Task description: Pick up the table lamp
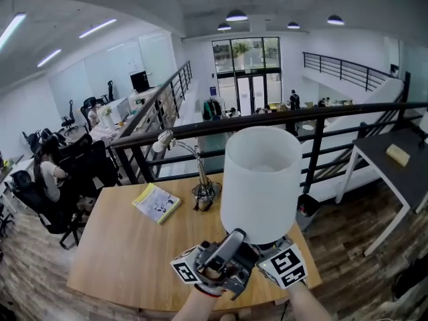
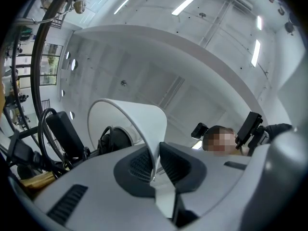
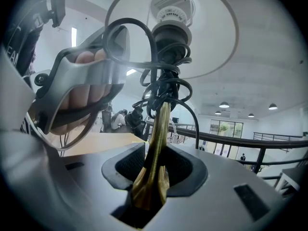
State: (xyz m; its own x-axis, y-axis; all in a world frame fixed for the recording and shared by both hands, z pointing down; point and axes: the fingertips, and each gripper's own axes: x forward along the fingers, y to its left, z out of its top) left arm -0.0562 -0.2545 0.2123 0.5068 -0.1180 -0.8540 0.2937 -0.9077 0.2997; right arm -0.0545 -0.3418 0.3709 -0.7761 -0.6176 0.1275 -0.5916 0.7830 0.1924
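Observation:
The table lamp hangs in the air over the wooden table (image 1: 114, 246), and its white cylindrical shade (image 1: 261, 179) fills the middle of the head view. My left gripper (image 1: 231, 243) points steeply upward and is shut on the lower rim of the shade. In the left gripper view the thin shade wall (image 2: 139, 119) is pinched between the pads of the left gripper (image 2: 155, 166). My right gripper (image 3: 155, 170) is shut on the lamp's brass stem (image 3: 158, 129), below the bulb socket (image 3: 169, 32). A black cord (image 3: 144, 47) is coiled around the stem. The shade hides the right jaws in the head view.
A silver gooseneck desk lamp (image 1: 194, 159) and a yellow booklet (image 1: 156, 202) sit on the table's far side. A black railing (image 1: 281, 119) runs behind it. To the right stands a dark table (image 1: 394, 172) with a yellow block (image 1: 398, 154). People sit at desks at far left (image 1: 47, 172).

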